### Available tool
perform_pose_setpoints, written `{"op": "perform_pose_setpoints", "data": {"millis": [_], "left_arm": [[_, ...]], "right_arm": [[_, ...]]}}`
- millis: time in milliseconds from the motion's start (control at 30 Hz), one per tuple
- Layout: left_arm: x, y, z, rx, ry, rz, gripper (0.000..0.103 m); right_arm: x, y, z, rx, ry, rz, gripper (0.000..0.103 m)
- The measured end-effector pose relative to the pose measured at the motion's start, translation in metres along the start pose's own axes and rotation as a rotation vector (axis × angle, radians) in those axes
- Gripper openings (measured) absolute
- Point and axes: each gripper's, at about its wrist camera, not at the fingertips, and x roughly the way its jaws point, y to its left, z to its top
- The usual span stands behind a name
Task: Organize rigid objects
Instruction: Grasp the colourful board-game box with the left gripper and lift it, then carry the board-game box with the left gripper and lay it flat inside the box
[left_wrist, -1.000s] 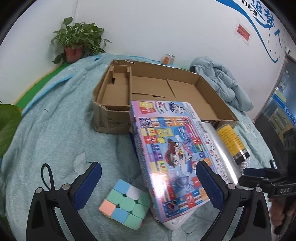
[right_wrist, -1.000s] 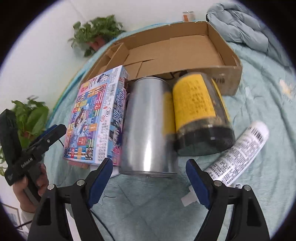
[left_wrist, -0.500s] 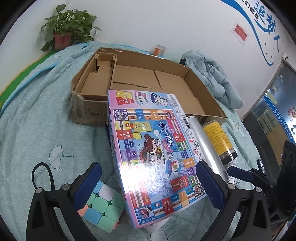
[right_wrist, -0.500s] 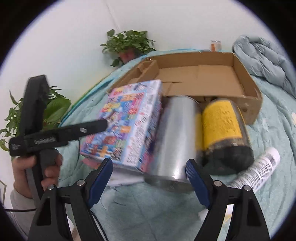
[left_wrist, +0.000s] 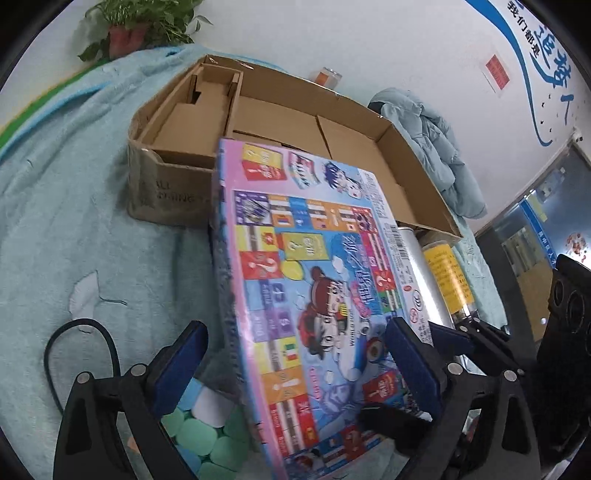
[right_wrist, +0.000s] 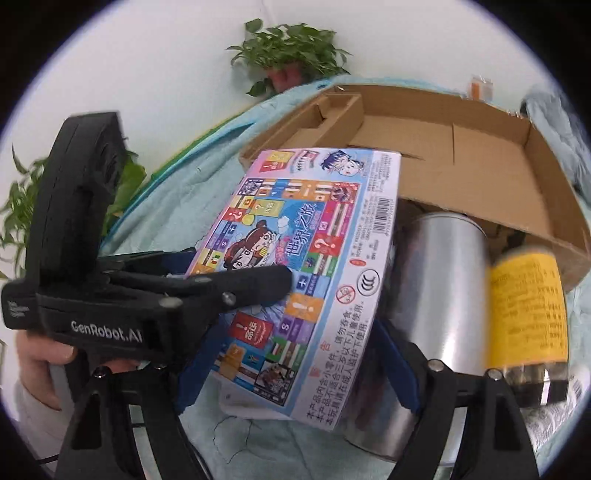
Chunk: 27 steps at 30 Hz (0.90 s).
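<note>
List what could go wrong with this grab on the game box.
The left tongs are closing across the colourful flat cardboard game box near one end only; its glossy wrap could slip or pivot.
The box seems to lean on the shiny silver metal can lying on its side; lifting may set it rolling.
The right tongs, opening around the same end, could bump the left ones.

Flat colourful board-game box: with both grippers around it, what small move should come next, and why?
Probably finish closing the left gripper, whose jaws are closing around the flat colourful board-game box. The box lies tilted against the silver can, short of the open brown cardboard box, and neither blue pad visibly presses it.
</note>
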Motion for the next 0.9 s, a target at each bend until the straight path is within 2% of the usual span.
{"op": "perform_pose_setpoints", "data": {"millis": [133,267,333,433,733,900], "left_arm": [[0.006,-0.003,-0.003,0.005,0.003,-0.032,0.094],[0.003,-0.008,-0.009,0.014,-0.032,-0.014,0.091],[-0.003,-0.008,-0.012,0.012,-0.056,0.0,0.084],[-0.013,-0.016,-0.019,0.041,-0.088,0.034,0.084],[-0.053,-0.053,-0.02,0.132,-0.239,0.09,0.083],[-0.068,-0.071,-0.009,0.177,-0.3,0.084,0.083]], "right_arm": [[0.003,0.0,0.001,0.016,-0.015,-0.012,0.085],[0.001,0.007,-0.004,0.008,-0.047,-0.05,0.085],[0.0,0.009,-0.005,0.014,-0.059,-0.056,0.085],[-0.001,0.011,-0.004,0.017,-0.079,-0.056,0.085],[-0.029,0.023,-0.001,-0.027,-0.23,-0.122,0.08],[-0.044,0.02,0.012,-0.02,-0.323,-0.148,0.08]]}}
